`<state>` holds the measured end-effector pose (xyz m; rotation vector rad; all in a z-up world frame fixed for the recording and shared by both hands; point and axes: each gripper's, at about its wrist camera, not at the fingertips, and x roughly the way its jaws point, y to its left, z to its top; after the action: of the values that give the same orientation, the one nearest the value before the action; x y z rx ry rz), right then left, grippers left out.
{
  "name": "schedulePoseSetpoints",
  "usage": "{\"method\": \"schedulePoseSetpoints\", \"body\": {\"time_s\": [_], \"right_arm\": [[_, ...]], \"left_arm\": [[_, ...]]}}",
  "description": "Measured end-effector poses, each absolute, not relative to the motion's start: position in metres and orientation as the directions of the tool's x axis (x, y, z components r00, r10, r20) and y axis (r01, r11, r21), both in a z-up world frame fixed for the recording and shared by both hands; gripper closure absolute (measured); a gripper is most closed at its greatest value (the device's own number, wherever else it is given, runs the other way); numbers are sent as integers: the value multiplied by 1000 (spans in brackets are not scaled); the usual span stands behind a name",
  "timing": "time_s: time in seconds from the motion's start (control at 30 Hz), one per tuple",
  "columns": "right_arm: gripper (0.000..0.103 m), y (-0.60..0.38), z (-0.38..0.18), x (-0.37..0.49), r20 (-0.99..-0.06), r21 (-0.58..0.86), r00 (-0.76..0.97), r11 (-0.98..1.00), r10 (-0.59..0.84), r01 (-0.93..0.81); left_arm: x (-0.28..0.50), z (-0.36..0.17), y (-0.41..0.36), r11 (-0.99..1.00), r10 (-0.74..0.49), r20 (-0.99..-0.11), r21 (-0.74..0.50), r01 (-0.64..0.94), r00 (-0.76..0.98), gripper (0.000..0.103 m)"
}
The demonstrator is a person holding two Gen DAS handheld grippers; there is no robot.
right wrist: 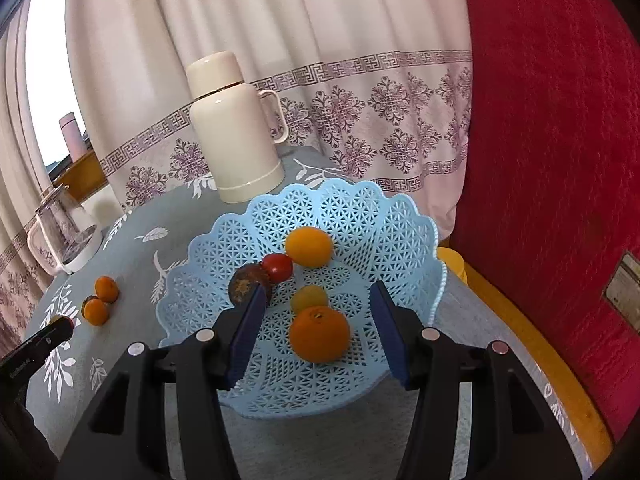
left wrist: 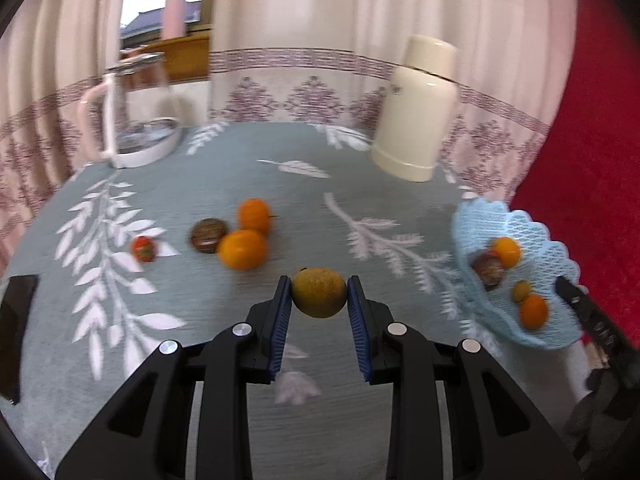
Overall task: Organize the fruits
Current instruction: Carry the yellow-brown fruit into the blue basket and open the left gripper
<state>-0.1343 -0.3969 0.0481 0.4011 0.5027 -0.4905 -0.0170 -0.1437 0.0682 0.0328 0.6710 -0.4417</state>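
Left wrist view: the left gripper [left wrist: 319,295] has its jaws clamped on a yellow-green fruit [left wrist: 319,293], the blue pads pressing its two sides, and the fruit looks carried clear of the counter [left wrist: 248,168] rather than resting on it. The basket [left wrist: 516,316] lies to the right of these jaws and a little nearer the camera, well apart from the held fruit, so the coming move most likely turns on a swing rightward over the scalloped rim. Still loose on the counter, up and to the left of the jaws: two oranges [left wrist: 242,249], a brown fruit [left wrist: 208,235] touching the nearer one, and a red fruit [left wrist: 143,249] further left.

From the right wrist, the right gripper [right wrist: 319,312] hovers over the basket [right wrist: 416,220] with its jaws partly open and pressing on nothing; an orange [right wrist: 319,334] sits between them, untouched (a small yellowish fruit lies just behind it). That gripper is the nearer one to the basket and crowds its near side, so my guess is the left should drop its fruit toward the far, emptier part
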Motion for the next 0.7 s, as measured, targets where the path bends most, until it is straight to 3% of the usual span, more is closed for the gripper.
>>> {"method": "schedulePoseSetpoints", "body": {"time_s": [0.7], "right_arm": [[48,-398,47,-147,-503,270,773,780,-386,565]], "left_arm": [[-23,70,-243,783,-548,-629,-153,603,551,74]]}}
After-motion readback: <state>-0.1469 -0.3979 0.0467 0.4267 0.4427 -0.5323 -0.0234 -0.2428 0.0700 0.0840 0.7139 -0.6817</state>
